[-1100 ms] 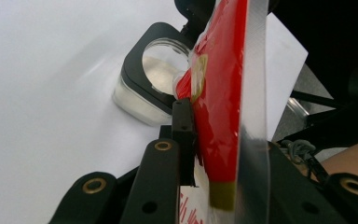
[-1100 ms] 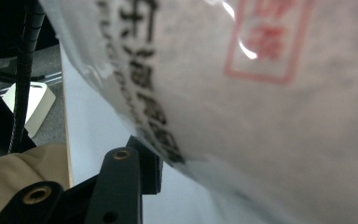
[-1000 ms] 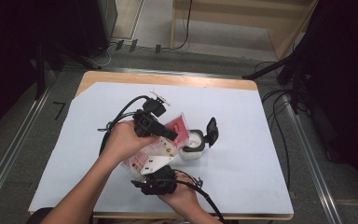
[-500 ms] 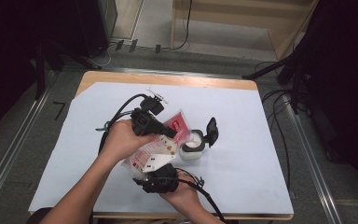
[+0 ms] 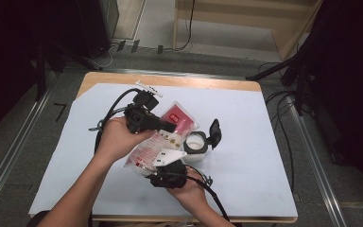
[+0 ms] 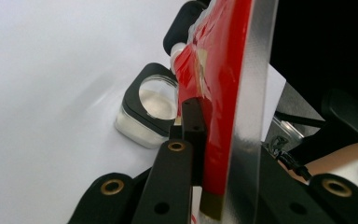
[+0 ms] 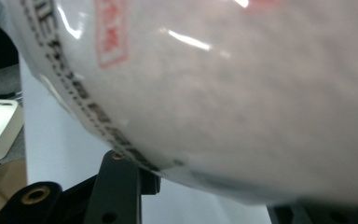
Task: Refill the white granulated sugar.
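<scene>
left gripper: jaws clamped on the red top strip of the pouch; they have just finished closing, pouch film pinched flat between them. In the left gripper view the near finger lies against the red film, the clear seal edge running up beside it.
right gripper: grasping the lower, white end of the pouch from the near side, jaws part open around the filled body. In the right gripper view the bulging film sits across the jaws, printed edge resting on the left finger.
pouch: red and white, filled, held off the table between both grippers, above the sheet's middle, tilted from near-left up to far-right.
container: small square clear tub, black rim, white contents, on the sheet just right of the pouch. Hinged black lid stands open on its right side. Not touched by either gripper.
sheet: white, covers the wooden table.
hands: left hand wraps the left gripper body, right hand grips the other from the near edge.
cables: trail from both grippers, left one loops toward the table's far-left.
</scene>
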